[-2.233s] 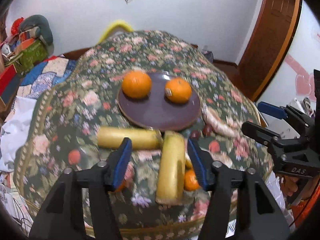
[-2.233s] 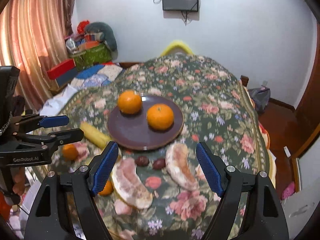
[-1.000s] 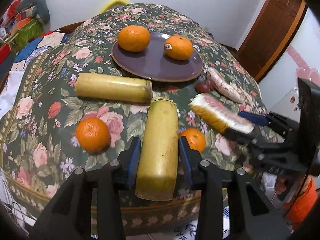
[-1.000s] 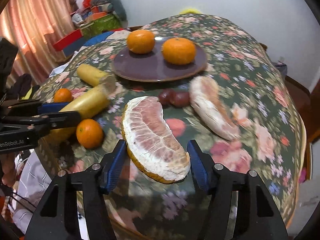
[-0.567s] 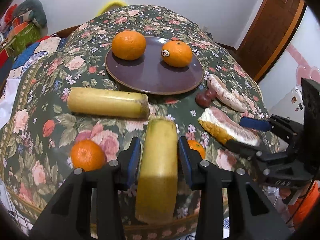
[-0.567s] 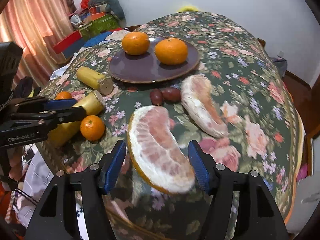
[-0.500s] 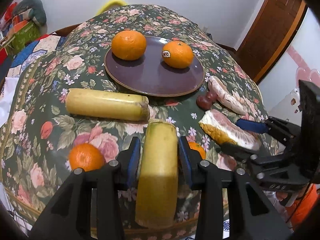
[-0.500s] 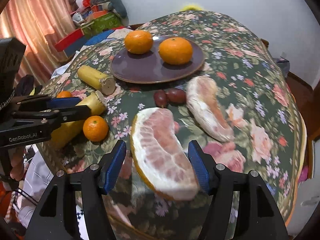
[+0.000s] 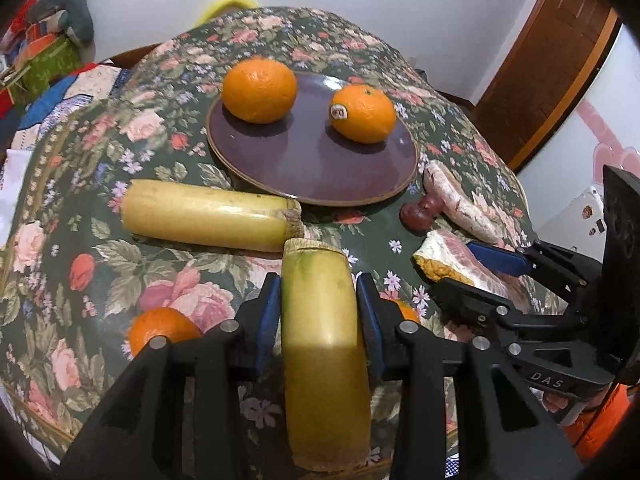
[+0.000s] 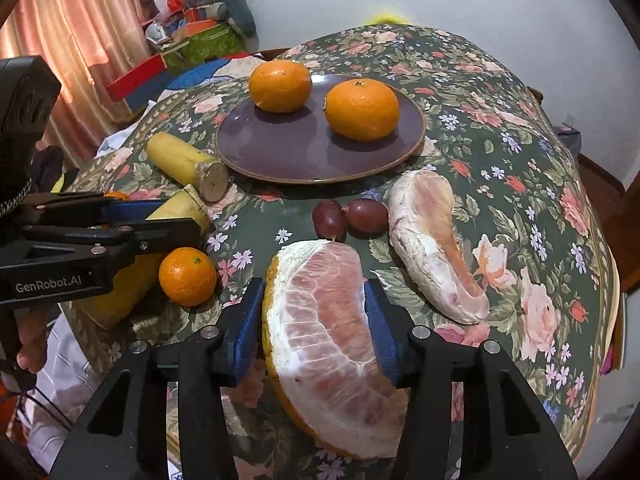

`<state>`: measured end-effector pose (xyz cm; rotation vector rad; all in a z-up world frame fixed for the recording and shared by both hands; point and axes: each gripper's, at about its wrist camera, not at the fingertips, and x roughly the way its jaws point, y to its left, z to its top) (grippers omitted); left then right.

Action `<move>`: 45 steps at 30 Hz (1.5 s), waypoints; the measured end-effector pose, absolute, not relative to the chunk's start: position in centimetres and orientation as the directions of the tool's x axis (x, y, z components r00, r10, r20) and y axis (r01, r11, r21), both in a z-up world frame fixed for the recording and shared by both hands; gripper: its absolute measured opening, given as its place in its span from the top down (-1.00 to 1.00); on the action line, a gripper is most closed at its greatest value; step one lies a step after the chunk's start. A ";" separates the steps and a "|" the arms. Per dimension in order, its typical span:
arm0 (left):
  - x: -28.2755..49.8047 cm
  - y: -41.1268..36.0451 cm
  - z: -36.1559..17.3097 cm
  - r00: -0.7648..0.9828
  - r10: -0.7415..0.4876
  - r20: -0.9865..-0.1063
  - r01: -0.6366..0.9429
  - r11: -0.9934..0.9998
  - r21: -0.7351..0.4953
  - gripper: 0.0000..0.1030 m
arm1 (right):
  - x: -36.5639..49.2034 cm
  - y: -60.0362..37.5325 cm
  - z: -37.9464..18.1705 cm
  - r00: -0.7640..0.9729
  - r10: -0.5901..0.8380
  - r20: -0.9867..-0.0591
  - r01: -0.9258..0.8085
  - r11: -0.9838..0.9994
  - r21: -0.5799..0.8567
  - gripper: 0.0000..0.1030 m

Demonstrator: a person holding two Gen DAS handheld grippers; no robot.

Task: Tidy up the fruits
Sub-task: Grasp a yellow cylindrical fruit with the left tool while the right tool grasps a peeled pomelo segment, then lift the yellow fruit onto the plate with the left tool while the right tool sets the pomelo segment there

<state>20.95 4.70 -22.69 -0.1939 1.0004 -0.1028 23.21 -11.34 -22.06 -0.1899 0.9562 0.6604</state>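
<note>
My left gripper [image 9: 318, 308] is shut on a yellow sugarcane piece [image 9: 320, 344] and holds it above the floral tablecloth. My right gripper [image 10: 314, 316] is shut on a pomelo wedge [image 10: 328, 332], also lifted; it shows in the left wrist view [image 9: 460, 268]. A purple plate [image 9: 312, 164] carries two oranges [image 9: 259, 90] [image 9: 364, 113]. A second sugarcane piece [image 9: 208, 216] lies just before the plate. A second pomelo wedge [image 10: 436, 240] and two red grapes [image 10: 348, 214] lie right of centre. A small orange [image 10: 187, 276] lies near the front left, another [image 9: 160, 330] beside my left gripper.
The round table [image 10: 540, 184] drops off close at the front and sides. Boxes and stuffed items [image 10: 196, 36] are piled at the back left by a pink curtain [image 10: 80, 40]. A wooden door [image 9: 540, 60] stands at the right.
Both grippers closed on their fruit, then lifted and drew back slightly; the sugarcane piece and the pomelo wedge now hang above the cloth. The rest has not moved.
</note>
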 end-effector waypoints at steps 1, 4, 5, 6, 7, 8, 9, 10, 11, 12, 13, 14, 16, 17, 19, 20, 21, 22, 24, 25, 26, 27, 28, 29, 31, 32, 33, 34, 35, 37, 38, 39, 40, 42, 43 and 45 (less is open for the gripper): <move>20.8 4.7 -22.3 0.547 -0.173 -0.819 -0.005 0.978 -0.209 0.27 | 23.2 -11.5 -21.9 0.404 0.440 -0.802 -0.597 0.791 0.133 0.11; 20.0 4.9 -20.6 0.589 -0.173 -0.789 -0.006 0.976 -0.218 0.27 | 23.0 -12.0 -20.8 0.429 0.452 -0.782 -0.584 0.799 0.141 0.13; 19.8 4.9 -19.9 0.604 -0.172 -0.778 -0.004 0.976 -0.219 0.27 | 22.9 -12.1 -20.5 0.437 0.455 -0.776 -0.581 0.801 0.142 0.13; 19.5 4.8 -19.2 0.620 -0.170 -0.766 0.000 0.976 -0.216 0.27 | 22.9 -12.4 -20.0 0.450 0.459 -0.766 -0.574 0.806 0.145 0.14; 19.3 4.7 -18.6 0.632 -0.168 -0.756 0.003 0.977 -0.215 0.28 | 23.0 -12.6 -19.5 0.463 0.464 -0.756 -0.567 0.810 0.150 0.14; 19.1 4.7 -18.0 0.647 -0.167 -0.744 0.007 0.977 -0.213 0.28 | 23.0 -12.8 -19.0 0.474 0.469 -0.746 -0.561 0.813 0.155 0.14; 19.0 4.6 -17.4 0.659 -0.164 -0.734 0.010 0.978 -0.210 0.28 | 23.0 -12.9 -18.6 0.484 0.472 -0.737 -0.557 0.816 0.157 0.14; 18.8 4.5 -16.7 0.675 -0.160 -0.721 0.013 0.979 -0.206 0.28 | 23.0 -12.9 -18.2 0.497 0.474 -0.727 -0.552 0.819 0.156 0.14; 18.7 4.6 -16.2 0.686 -0.159 -0.710 0.014 0.979 -0.206 0.28 | 23.0 -13.1 -17.6 0.517 0.474 -0.713 -0.544 0.825 0.154 0.15; 18.6 4.6 -15.7 0.696 -0.160 -0.700 0.016 0.978 -0.208 0.28 | 23.1 -13.2 -17.1 0.529 0.477 -0.702 -0.540 0.827 0.155 0.15; 18.7 4.6 -15.2 0.707 -0.166 -0.688 0.020 0.976 -0.215 0.28 | 23.1 -13.2 -16.7 0.537 0.482 -0.692 -0.538 0.828 0.160 0.15; 18.7 4.6 -14.7 0.715 -0.171 -0.678 0.023 0.975 -0.221 0.28 | 23.2 -13.4 -16.3 0.545 0.490 -0.681 -0.535 0.828 0.168 0.16; 18.9 4.8 -13.8 0.735 -0.173 -0.656 0.027 0.974 -0.226 0.29 | 23.6 -13.4 -15.6 0.555 0.499 -0.665 -0.532 0.828 0.177 0.17; 19.0 4.8 -13.6 0.741 -0.170 -0.649 0.027 0.974 -0.225 0.29 | 23.9 -13.4 -15.3 0.561 0.504 -0.657 -0.530 0.828 0.182 0.17; 19.5 4.8 -13.0 0.755 -0.159 -0.636 0.024 0.976 -0.217 0.29 | 24.3 -13.2 -14.7 0.574 0.506 -0.644 -0.526 0.831 0.184 0.17; 19.9 4.8 -12.8 0.761 -0.156 -0.629 0.021 0.976 -0.216 0.29 | 24.5 -13.1 -14.6 0.578 0.506 -0.639 -0.525 0.831 0.183 0.17; 20.1 4.9 -12.7 0.764 -0.155 -0.626 0.020 0.976 -0.217 0.29 | 24.8 -12.9 -14.3 0.585 0.510 -0.631 -0.523 0.831 0.187 0.17; 20.5 5.0 -12.6 0.766 -0.156 -0.623 0.018 0.975 -0.222 0.29 | 25.1 -12.8 -14.2 0.586 0.513 -0.627 -0.524 0.830 0.190 0.17; 21.0 5.2 -12.7 0.769 -0.153 -0.621 0.014 0.975 -0.224 0.29 | 25.6 -12.6 -14.0 0.588 0.519 -0.621 -0.523 0.829 0.198 0.17; 21.4 5.2 -12.8 0.769 -0.149 -0.621 0.011 0.975 -0.221 0.29 | 25.9 -12.4 -13.9 0.588 0.522 -0.618 -0.523 0.828 0.201 0.17; 21.5 5.2 -12.9 0.769 -0.146 -0.622 0.010 0.976 -0.216 0.29 | 26.0 -12.3 -13.8 0.588 0.523 -0.617 -0.525 0.827 0.201 0.17; 21.8 5.3 -13.1 0.768 -0.139 -0.625 0.006 0.978 -0.209 0.29 | 26.2 -12.0 -13.9 0.588 0.524 -0.616 -0.526 0.826 0.201 0.17; 22.2 5.3 -13.3 0.767 -0.132 -0.628 0.002 0.979 -0.203 0.29 | 26.5 -11.7 -13.9 0.587 0.525 -0.616 -0.528 0.825 0.200 0.17; 22.5 5.4 -13.5 0.765 -0.128 -0.632 0.000 0.980 -0.198 0.29 | 26.8 -11.5 -14.0 0.586 0.526 -0.617 -0.530 0.824 0.200 0.17; 23.0 5.7 -13.9 0.761 -0.122 -0.637 -0.005 0.981 -0.193 0.29 | 27.2 -11.0 -14.3 0.580 0.527 -0.621 -0.534 0.822 0.199 0.17; 23.2 5.8 -14.1 0.759 -0.121 -0.640 -0.006 0.981 -0.192 0.29 | 27.4 -10.7 -14.5 0.576 0.528 -0.624 -0.537 0.820 0.198 0.17; 23.6 6.0 -14.3 0.757 -0.119 -0.643 -0.009 0.981 -0.191 0.29 | 27.6 -10.5 -14.6 0.572 0.528 -0.628 -0.540 0.818 0.197 0.17; 24.0 6.2 -14.5 0.754 -0.116 -0.647 -0.012 0.982 -0.190 0.29 | 27.8 -10.2 -14.8 0.567 0.529 -0.631 -0.543 0.817 0.196 0.17; 24.3 6.4 -14.7 0.751 -0.114 -0.650 -0.015 0.982 -0.189 0.29 | 27.9 -10.0 -15.0 0.563 0.530 -0.635 -0.546 0.815 0.195 0.17; 24.9 6.8 -15.2 0.746 -0.110 -0.656 -0.019 0.982 -0.187 0.29 | 28.3 -9.3 -15.4 0.551 0.532 -0.643 -0.555 0.809 0.194 0.17; 25.1 6.9 -15.3 0.744 -0.109 -0.659 -0.020 0.982 -0.186 0.29 | 28.4 -9.2 -15.6 0.547 0.534 -0.645 -0.558 0.807 0.194 0.17; 25.4 7.0 -15.5 0.742 -0.108 -0.662 -0.021 0.983 -0.184 0.29 | 28.7 -8.8 -15.8 0.541 0.536 -0.648 -0.563 0.804 0.194 0.17; 25.6 7.1 -15.7 0.740 -0.106 -0.664 -0.022 0.983 -0.182 0.29 | 28.8 -8.6 -15.9 0.538 0.537 -0.650 -0.565 0.802 0.195 0.17; 26.2 7.3 -16.0 0.736 -0.105 -0.669 -0.023 0.983 -0.180 0.29 | 29.3 -8.0 -16.3 0.526 0.540 -0.657 -0.572 0.796 0.197 0.17; 26.5 7.5 -16.2 0.734 -0.108 -0.671 -0.022 0.983 -0.182 0.29 | 29.5 -7.7 -16.5 0.521 0.541 -0.660 -0.575 0.794 0.197 0.17; 26.9 7.6 -16.5 0.731 -0.112 -0.673 -0.021 0.982 -0.187 0.29 | 29.8 -7.3 -16.7 0.519 0.541 -0.662 -0.580 0.792 0.193 0.17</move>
